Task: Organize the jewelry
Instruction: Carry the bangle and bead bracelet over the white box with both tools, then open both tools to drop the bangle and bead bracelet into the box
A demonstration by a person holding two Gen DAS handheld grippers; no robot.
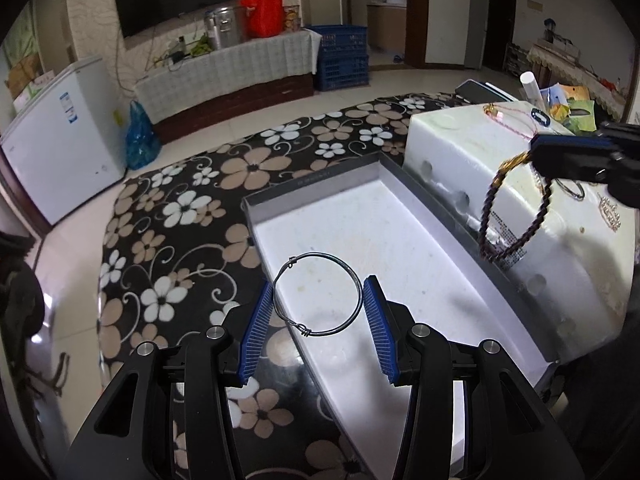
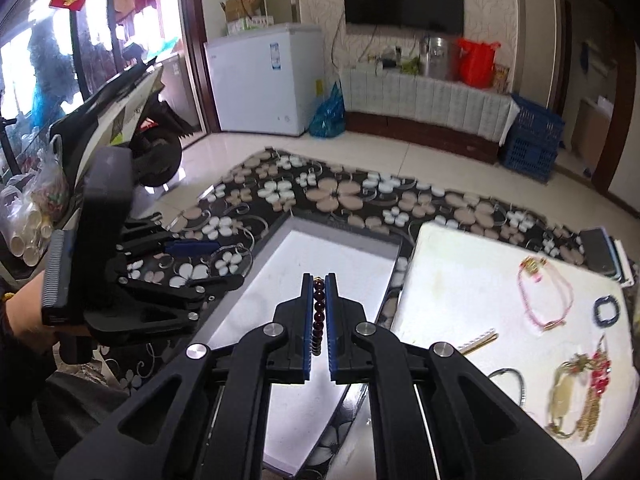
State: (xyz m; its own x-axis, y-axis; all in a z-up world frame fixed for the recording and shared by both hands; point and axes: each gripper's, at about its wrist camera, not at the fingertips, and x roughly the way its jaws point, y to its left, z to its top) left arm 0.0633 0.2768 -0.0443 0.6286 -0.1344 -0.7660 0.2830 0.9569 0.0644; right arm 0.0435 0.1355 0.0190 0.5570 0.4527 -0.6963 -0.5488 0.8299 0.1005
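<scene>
Blue pads, left wrist view: the left gripper [image 1: 318, 300] grasps a thin wire bangle [image 1: 318, 294] across its width, one ribbed pad on each side of the ring, jaws half spread by it.
Wire bangle: dark grey, two twisted wire knots, one at its 11 o'clock and one at its 6 o'clock; it hangs over the near left rim of the tray.
Tray: a shallow grey box lid [image 1: 460, 216] with a white floor, lying on the flowered table cover [image 1: 200, 208].
Foam box: a white box [image 1: 452, 148] touches the tray's far side, at 2 o'clock from the bangle.
Right gripper, seen from the left: it [image 1: 534, 154] enters at 3 o'clock, clenched on a dark beaded bracelet [image 1: 516, 216] whose loop hangs down in front of the foam box wall.
Right wrist view, right gripper: its [image 2: 319, 280] blue pads are clamped tight on the dark red beaded bracelet, a row of beads showing in the narrow slit between them, above the tray [image 2: 340, 252].
Left gripper, seen from the right: at 9 o'clock, over the tray's left edge, held by a hand [image 2: 24, 320]; its grip cannot be told from here.
Foam box top: at 3 o'clock, bearing a pink cord bracelet [image 2: 546, 296], a dark blue ring-shaped band [image 2: 606, 310], a gold hair clip [image 2: 478, 342], a thin dark bangle [image 2: 508, 376] and a red-and-gold tasselled ornament [image 2: 584, 392], all lying apart.
</scene>
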